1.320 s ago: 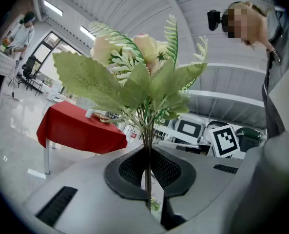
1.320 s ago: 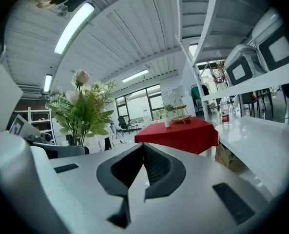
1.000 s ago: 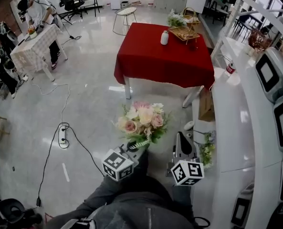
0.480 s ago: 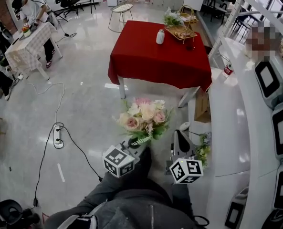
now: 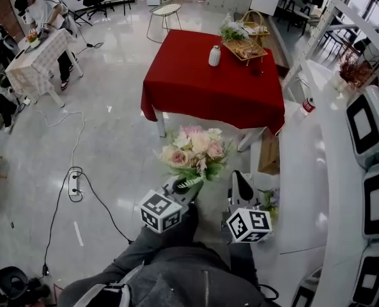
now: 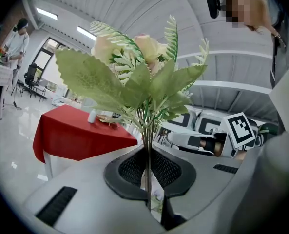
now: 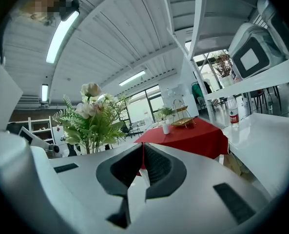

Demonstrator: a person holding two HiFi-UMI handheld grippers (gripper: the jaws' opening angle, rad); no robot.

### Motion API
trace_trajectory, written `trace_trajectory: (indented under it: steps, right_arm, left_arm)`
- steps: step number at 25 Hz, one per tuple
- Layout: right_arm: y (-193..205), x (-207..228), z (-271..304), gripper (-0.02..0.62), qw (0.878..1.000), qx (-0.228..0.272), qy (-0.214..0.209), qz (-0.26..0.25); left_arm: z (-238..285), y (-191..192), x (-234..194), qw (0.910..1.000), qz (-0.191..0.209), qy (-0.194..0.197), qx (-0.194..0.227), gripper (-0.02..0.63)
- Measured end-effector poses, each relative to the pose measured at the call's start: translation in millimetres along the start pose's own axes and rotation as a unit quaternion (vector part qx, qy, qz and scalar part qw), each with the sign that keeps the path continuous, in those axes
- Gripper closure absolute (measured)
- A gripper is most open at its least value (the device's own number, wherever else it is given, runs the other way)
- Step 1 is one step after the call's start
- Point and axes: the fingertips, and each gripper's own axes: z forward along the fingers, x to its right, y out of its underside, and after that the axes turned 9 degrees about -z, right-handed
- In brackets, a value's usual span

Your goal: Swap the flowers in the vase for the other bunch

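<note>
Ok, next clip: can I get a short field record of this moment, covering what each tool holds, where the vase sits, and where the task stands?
left tool: shut on the stems of a bouquet of pink and cream flowers with green leaves, held upright
right tool: shut, nothing between the jaws
small white vase: on the red-clothed table ahead, no flowers visible in it
wicker basket: same table, right of the vase in the head view
task state: bouquet in hand, well short of the table

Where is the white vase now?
In the head view the white vase stands on the red table at top centre, just left of the wicker tray.
</note>
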Motion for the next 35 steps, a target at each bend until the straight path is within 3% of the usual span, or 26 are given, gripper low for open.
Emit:
trace_trajectory:
  steps: [8,13,35]
  right_arm:
    - [-14.1,38.9,64.2,0.583,1.0,-0.014,0.004,0.024]
    - [-16.0,63.7,103.3,0.583,0.998,-0.036,0.013,0.046]
    - [-31.9,99.7,237.6,0.583,0.998,-0.038,-0.031,0.036]
  left_arm:
    - [58.2,-35.5,-33.8,0.9997,-0.022,0.012,0.002,0.588]
    - [85.0,-54.5,-62.0,0.9999,-0.015,0.001,-0.002,0.588]
    - [149.3,-97.8,-156.4,0.9994,-0.014,-0.032,-0.003,0.588]
